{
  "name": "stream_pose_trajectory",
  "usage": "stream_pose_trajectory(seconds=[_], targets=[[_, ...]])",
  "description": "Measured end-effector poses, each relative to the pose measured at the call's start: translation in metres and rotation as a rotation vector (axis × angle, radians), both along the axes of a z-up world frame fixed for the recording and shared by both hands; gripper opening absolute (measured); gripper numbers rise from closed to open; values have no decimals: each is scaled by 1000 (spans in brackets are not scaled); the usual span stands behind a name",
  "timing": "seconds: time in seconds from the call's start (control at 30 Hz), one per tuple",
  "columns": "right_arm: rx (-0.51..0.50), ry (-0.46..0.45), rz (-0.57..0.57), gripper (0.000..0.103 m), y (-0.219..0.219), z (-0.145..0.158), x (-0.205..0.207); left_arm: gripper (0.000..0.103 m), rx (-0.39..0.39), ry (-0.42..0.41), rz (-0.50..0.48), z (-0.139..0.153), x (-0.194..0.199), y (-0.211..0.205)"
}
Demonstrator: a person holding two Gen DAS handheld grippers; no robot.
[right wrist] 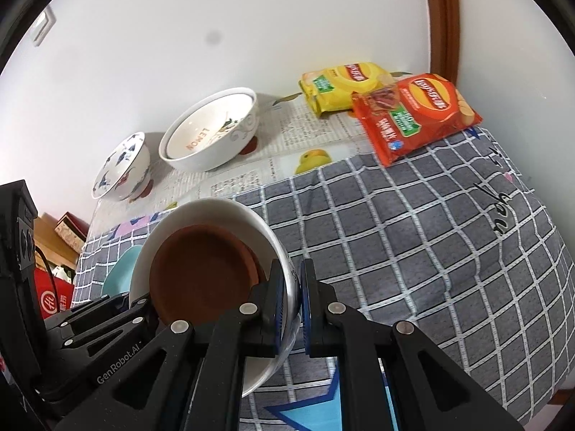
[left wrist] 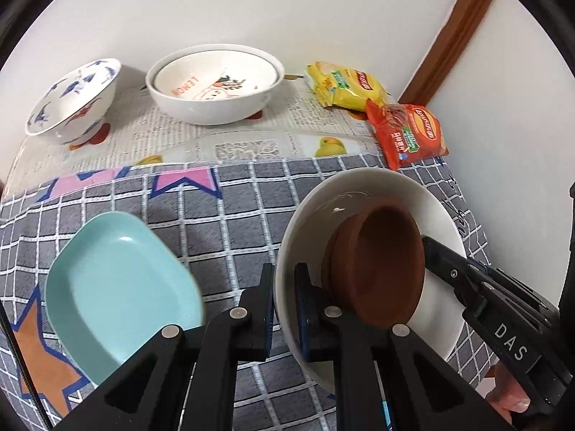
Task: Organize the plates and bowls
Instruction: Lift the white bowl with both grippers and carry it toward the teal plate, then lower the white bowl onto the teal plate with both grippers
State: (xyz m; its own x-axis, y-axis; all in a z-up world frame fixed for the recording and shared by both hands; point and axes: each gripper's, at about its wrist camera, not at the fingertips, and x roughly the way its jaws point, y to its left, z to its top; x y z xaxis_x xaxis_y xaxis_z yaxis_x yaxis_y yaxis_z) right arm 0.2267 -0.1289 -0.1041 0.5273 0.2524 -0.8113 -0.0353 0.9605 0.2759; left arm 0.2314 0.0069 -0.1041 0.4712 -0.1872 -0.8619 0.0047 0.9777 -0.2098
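Holding a white bowl (left wrist: 359, 222) by its rim, the left gripper (left wrist: 284, 309) and the right gripper (right wrist: 294, 305) each pinch one side of it, fingers squeezed tight on the edge. A brown dish (left wrist: 377, 269) sits inside the white bowl. The bowl is tipped and looks lifted above the bed, near the front.

Some sorting looks done. At the back, by the wall, a bowl with the word LEMON (left wrist: 215, 82) sits inside a bigger white one. Next to it stands a blue painted bowl (left wrist: 72, 104), alone. A light blue plate (left wrist: 118, 287) lies by itself just beside the left gripper. So I think the held bowl needs a place to go, and the blue plate and the painted bowl are left to sort too.

Under it all is a grey checked blanket (right wrist: 413, 251) with stars on it. Farther back is a sheet printed like a newspaper (left wrist: 230, 143), with the far bowls on it. A yellow chip bag (right wrist: 341, 86) and a red chip bag (right wrist: 417, 115) lie at the far right. Behind is a white wall (right wrist: 215, 18) and a brown door frame (right wrist: 442, 18).
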Motion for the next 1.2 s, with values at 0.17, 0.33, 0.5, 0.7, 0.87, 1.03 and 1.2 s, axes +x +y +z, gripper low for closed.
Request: stream_pose_trajectory(seconds=[0.17,0.33,0.5,0.7,0.87,1.03,1.2], targets=[[3,-2,19,9,15,1,-2,11,0,-4,23,0,-7,16],[6,-4,39,9,31,2,-4,11,2,-5,46,1,-13,31],[9,4,60,9,46,0,-3,11,1,-2,65,-1,-17,45],[0,4,79,9,63,-1,-3,11,-6,1,90,-6,-20,62],[-3,11,94,9,77,-4,-1,11,-15,6,108,-10,-22,76],[-9,15,114,9,94,-7,2,11,-19,12,134,-13,-25,92],[-11,19,146,9,115,-9,6,11,-28,18,170,-16,-28,114]])
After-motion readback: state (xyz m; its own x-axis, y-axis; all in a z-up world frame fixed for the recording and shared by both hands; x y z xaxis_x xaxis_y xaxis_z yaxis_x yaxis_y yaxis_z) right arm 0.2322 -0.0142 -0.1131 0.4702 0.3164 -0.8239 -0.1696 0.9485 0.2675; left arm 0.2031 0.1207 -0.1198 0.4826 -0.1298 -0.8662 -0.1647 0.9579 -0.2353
